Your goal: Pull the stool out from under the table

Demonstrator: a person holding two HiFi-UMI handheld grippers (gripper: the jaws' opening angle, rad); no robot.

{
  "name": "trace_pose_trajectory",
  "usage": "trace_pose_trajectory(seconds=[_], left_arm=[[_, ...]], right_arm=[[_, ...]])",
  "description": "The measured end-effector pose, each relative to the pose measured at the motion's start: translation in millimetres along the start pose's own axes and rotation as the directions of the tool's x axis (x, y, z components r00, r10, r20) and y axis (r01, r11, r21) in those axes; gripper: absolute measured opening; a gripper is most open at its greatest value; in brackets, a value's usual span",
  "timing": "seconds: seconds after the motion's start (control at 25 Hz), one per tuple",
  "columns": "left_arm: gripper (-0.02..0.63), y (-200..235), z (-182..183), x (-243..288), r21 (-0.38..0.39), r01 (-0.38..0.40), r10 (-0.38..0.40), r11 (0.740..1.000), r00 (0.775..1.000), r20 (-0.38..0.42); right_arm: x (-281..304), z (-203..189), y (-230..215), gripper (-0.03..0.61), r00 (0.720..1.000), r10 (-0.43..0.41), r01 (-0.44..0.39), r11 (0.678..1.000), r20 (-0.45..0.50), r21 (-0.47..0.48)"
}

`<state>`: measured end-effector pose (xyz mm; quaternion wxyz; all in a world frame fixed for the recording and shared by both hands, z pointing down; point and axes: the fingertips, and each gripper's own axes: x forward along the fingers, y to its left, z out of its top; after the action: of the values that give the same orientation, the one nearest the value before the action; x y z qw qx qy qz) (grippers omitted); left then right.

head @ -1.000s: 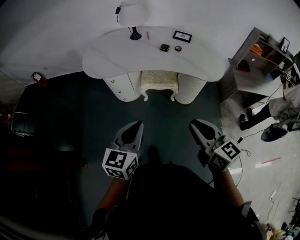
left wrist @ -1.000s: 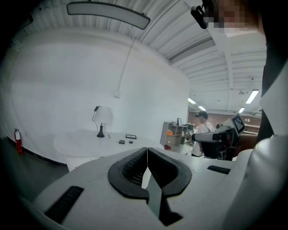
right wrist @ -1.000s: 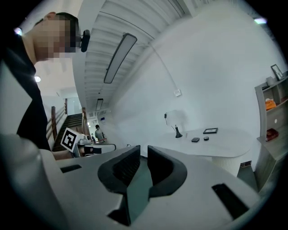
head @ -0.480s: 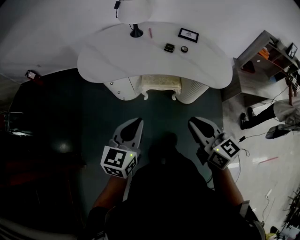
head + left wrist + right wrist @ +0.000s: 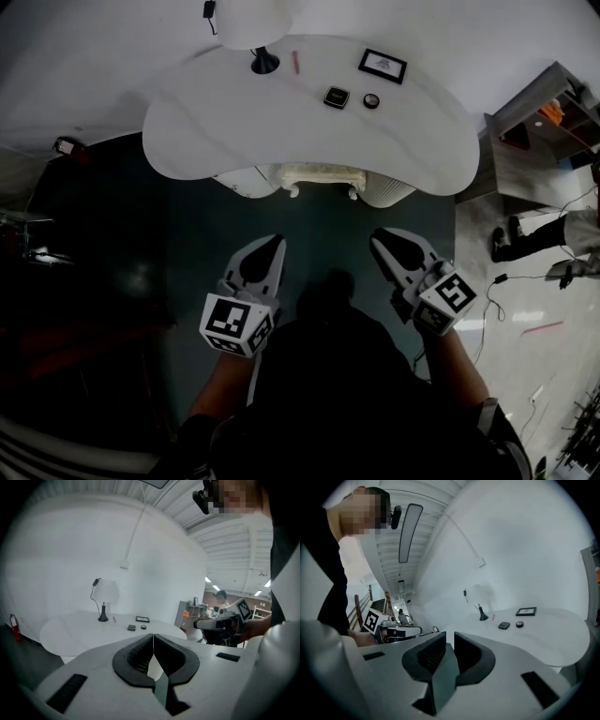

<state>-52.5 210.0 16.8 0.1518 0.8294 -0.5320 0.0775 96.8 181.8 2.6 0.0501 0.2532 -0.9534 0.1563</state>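
Stool [image 5: 319, 176] tucked under the table [image 5: 216, 122], front edge showing; my left gripper [image 5: 272, 248] and right gripper [image 5: 386, 242] closed, empty, well short; I'd open both, go low, grip the seat evenly.

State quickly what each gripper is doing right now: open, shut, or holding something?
Left gripper: shut, holding nothing.
Right gripper: shut, holding nothing.
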Motion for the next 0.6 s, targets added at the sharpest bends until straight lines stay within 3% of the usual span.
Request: trace_pose_trajectory(seconds=[0.32, 0.6], left_arm=[[0.015, 39, -20, 68, 0.014, -0.065, 0.065, 0.998, 0.998, 0.001], [0.015, 68, -66, 104, -0.003, 0.007, -0.007, 1.000, 1.000, -0.029]], right_arm=[[30, -35, -60, 0.020, 0.997, 0.038, -0.038, 0.999, -0.066, 0.002], [72, -71, -89, 0.020, 0.999, -0.010, 0.011, 1.000, -0.051, 0.023]])
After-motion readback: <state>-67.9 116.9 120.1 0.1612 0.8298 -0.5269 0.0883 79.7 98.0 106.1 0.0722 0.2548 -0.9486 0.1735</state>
